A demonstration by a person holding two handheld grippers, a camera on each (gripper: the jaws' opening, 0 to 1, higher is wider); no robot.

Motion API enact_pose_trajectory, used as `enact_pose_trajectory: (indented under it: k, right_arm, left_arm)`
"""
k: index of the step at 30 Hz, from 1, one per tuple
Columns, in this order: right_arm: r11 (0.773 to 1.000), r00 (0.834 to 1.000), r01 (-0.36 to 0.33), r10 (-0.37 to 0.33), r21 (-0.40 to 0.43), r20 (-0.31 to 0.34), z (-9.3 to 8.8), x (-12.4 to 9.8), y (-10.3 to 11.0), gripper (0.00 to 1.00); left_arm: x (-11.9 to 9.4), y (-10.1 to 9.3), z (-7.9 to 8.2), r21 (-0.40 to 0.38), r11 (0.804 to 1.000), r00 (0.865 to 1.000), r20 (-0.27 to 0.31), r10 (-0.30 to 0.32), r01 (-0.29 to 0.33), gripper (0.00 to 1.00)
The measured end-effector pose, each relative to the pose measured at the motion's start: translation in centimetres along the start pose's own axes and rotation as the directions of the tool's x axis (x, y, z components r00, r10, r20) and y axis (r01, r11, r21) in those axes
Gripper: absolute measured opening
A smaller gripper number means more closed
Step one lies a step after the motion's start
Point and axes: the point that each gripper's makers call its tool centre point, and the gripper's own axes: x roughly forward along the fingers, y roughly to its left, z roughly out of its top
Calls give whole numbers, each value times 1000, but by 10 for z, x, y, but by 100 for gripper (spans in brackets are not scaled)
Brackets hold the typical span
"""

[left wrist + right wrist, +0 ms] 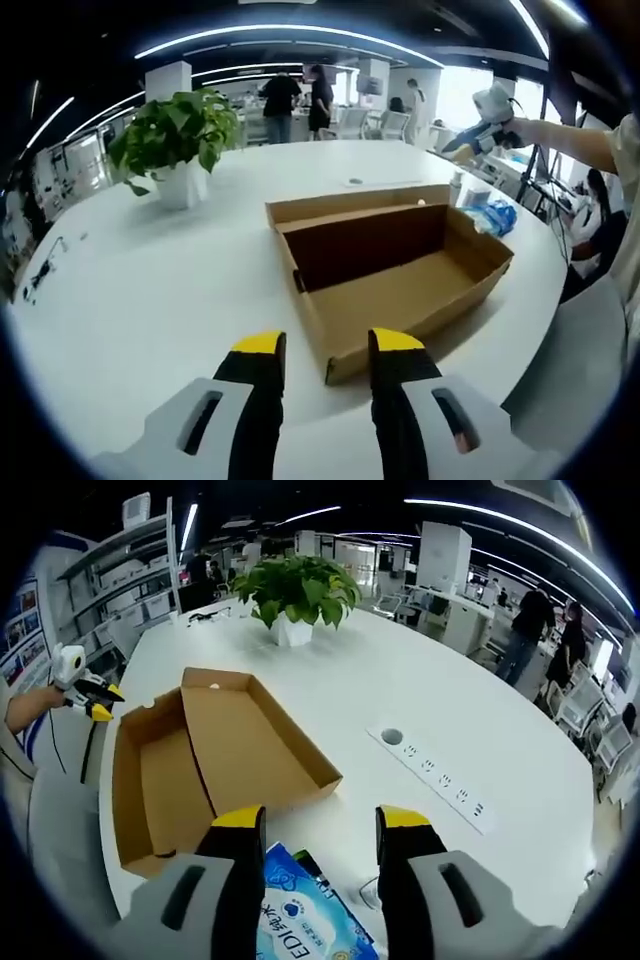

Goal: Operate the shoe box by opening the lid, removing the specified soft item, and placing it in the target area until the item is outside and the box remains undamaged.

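Two grippers, both with jaws spread and nothing between them. Brown cardboard shoe box sits open on the round white table, lid folded back flat behind it, inside looks bare from both views. Soft item, a blue-and-white plastic tissue pack, lies outside the box on the table, just beside the box's near corner in the right gripper view; in the left gripper view it shows as a blue bundle beyond the box's far right edge. Right gripper hangs directly over the pack, yellow-tipped jaws straddling it, pack's long axis running roughly along the jaws toward the camera. Left gripper is at the opposite short end of the box, well apart from the pack, box's long axis pointing away from it. So right gripper is clearly the nearer one; a straight drop looks enough to pinch the pack, wherever the target area is, can't tell. Potted green plant in white pot stands past the box, white power strip off to the side, neither in the way.
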Motion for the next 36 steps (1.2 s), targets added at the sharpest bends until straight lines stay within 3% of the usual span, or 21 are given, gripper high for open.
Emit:
enact_pose_trajectory:
  k: [11,18,36]
  right_arm:
    - [999,999,25,-24,31,-25,-2,18,6,36]
    - [997,999,38,-36,67,-34,-4,30,11,31]
    - [972,991,86,-61,219,-116,-27,70,15,24]
  left_arm:
    - [6,9,-1,-71,997,999,-10,35,-35,20]
    - [8,11,-2,-130,990,998,-23,52,-55,4]
    - [18,7,-11,-181,982,998,-45,40,-47,1]
